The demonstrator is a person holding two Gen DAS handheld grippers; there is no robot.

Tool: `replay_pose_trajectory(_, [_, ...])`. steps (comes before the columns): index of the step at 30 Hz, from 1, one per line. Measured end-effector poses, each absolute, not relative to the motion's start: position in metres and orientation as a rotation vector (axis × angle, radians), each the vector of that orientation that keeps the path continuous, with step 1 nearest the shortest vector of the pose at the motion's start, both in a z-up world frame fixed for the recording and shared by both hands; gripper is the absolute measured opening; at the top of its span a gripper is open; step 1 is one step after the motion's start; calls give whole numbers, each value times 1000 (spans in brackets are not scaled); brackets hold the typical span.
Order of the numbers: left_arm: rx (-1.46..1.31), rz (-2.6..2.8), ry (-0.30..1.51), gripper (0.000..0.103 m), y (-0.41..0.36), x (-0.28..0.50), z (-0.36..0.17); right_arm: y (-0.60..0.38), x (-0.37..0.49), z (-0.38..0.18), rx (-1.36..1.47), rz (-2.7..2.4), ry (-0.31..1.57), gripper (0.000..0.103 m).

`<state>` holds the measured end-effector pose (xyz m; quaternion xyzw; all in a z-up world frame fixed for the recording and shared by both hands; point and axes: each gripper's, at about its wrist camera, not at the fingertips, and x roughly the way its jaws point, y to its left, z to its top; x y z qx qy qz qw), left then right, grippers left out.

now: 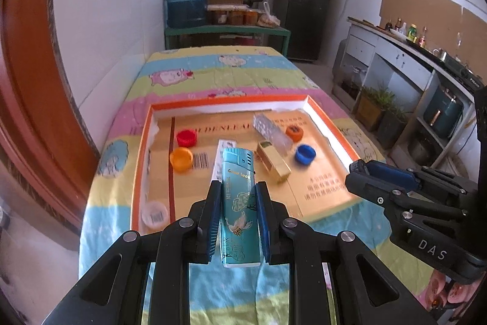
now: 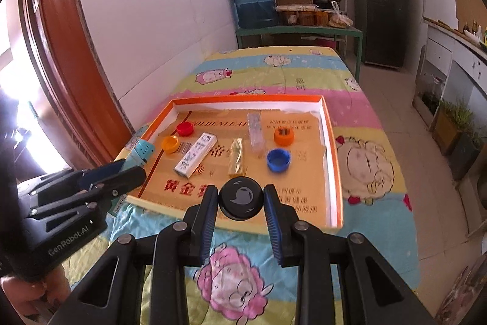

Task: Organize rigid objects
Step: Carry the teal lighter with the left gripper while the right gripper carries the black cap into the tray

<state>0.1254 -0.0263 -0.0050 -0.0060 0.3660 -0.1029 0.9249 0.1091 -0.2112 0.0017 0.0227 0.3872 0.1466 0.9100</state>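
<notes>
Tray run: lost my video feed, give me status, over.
Left gripper jaws shut on lighter. Right gripper jaws shut on black cap. Both above tray near edge. Nothing blocking.

free: near strip of tray floor lay bare, open from above | blocked: mid-floor crowded by white box, gold box, blue cap | edges: orange tray wall ringed it | left: tiled wall stood close

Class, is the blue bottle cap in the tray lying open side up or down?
Open side up: the blue cap shows its hollow inside, resting on the tray floor.
</notes>
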Motion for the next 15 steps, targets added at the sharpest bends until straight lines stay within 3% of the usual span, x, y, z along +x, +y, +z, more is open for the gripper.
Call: replay_pose_trajectory(15, [-9,-228,770,22,-31,188,0,-217,150,4,22,290,812,31])
